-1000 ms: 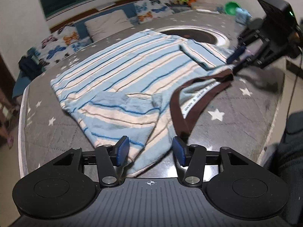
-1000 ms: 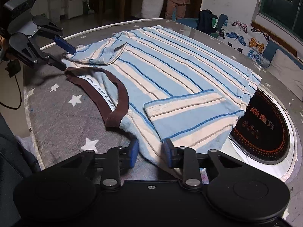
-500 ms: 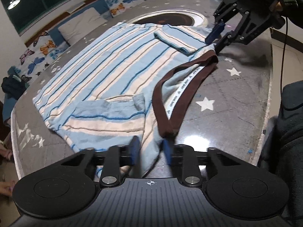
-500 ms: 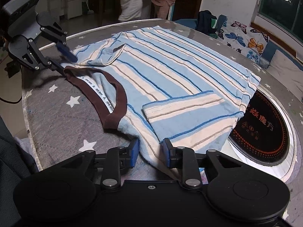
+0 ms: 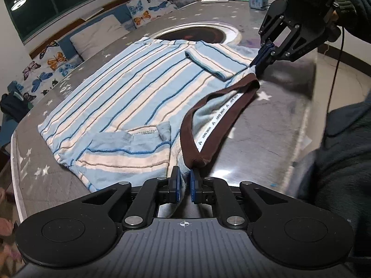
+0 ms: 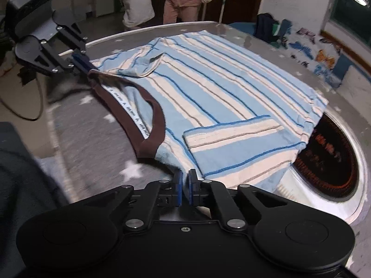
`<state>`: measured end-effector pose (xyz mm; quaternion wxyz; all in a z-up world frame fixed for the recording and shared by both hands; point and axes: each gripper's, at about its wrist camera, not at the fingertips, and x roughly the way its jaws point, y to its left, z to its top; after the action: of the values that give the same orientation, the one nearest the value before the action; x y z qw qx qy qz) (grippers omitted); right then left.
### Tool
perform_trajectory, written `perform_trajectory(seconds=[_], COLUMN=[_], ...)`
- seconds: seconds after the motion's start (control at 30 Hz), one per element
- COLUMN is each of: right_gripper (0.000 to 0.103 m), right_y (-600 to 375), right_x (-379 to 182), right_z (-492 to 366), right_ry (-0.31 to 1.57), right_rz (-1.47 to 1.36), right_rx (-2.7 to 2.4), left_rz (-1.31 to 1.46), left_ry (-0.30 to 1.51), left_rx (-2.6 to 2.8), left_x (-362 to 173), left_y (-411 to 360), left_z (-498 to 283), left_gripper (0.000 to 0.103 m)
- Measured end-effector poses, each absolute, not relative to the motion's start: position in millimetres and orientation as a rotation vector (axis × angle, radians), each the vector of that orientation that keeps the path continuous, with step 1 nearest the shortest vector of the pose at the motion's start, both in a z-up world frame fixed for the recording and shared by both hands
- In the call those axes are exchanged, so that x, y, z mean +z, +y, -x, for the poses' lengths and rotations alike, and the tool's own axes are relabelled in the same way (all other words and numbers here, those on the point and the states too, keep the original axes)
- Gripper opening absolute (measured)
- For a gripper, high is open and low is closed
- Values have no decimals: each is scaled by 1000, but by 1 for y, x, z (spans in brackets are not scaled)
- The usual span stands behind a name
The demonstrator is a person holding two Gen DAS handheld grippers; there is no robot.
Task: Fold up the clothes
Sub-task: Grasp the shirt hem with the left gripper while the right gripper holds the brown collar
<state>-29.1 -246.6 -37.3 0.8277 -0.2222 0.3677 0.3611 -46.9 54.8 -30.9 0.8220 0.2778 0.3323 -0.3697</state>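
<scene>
A soft terry-knit striped shirt (image 5: 148, 88), pale blue and cream with thin blue and tan lines, lies spread flat on the round grey star-printed table (image 5: 273, 134), both short sleeves folded inward. Its brown ribbed collar (image 5: 222, 115) carries a white inner tape with small printing too fine to read. The left hand-held gripper (image 5: 184, 185) is pinched together on the shoulder fabric at 6 o'clock; the right hand-held gripper (image 6: 184, 185) is clamped on the opposite shoulder. A dark round inset (image 6: 329, 162) with orange characters sits at 3 o'clock. Butterfly-print cushions (image 5: 46, 67) line the window bench.
</scene>
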Motion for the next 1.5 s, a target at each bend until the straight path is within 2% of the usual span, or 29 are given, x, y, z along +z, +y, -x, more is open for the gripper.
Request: perform_trajectory(seconds=[0.2, 0.27, 0.33, 0.4, 0.53, 0.7, 0.8, 0.93, 0.97, 1.03, 1.2, 1.3, 1.37, 1.4, 1.5], right_gripper=[9, 15, 29, 37, 45, 44, 16, 11, 11, 10, 10, 10, 10, 10, 8], right_y=[-245, -245, -243, -242, -242, -240, -241, -245, -246, -247, -246, -247, -247, -247, -246], right_x=[-34, -35, -33, -33, -35, -44, -48, -45, -44, -44, -45, -44, -43, -43, -43], right_z=[34, 33, 37, 39, 41, 37, 30, 26, 25, 21, 22, 23, 22, 22, 24], right_ry=[765, 765, 740, 726, 712, 709, 719, 722, 722, 732, 727, 721, 720, 720, 727], right_rz=[510, 508, 541, 559, 564, 584, 571, 548, 542, 529, 531, 526, 524, 523, 527], right_rx=[770, 772, 773, 770, 766, 730, 719, 721, 718, 709, 703, 695, 692, 690, 701], left_rz=[-535, -519, -510, -493, -449, -319, -339, -410, -428, -473, -554, -587, -588, -575, -569], left_ry=[692, 689, 668, 658, 648, 679, 666, 641, 629, 605, 593, 597, 609, 622, 619], left_rx=[-746, -731, -714, -704, -654, -609, -619, -639, -644, -637, -644, -657, -659, -672, -670], left_x=[-24, -22, -14, -10, -1, -2, -7, -12, -12, -18, -31, -42, -46, -48, -48], left_y=[58, 58, 57, 57, 56, 62, 63, 64, 65, 66, 65, 66, 64, 64, 66], left_z=[42, 38, 31, 24, 2, -24, -22, -5, 0, 10, 29, 36, 38, 38, 44], left_gripper=[8, 8, 8, 8, 8, 8, 9, 14, 17, 32, 36, 36, 25, 12, 9])
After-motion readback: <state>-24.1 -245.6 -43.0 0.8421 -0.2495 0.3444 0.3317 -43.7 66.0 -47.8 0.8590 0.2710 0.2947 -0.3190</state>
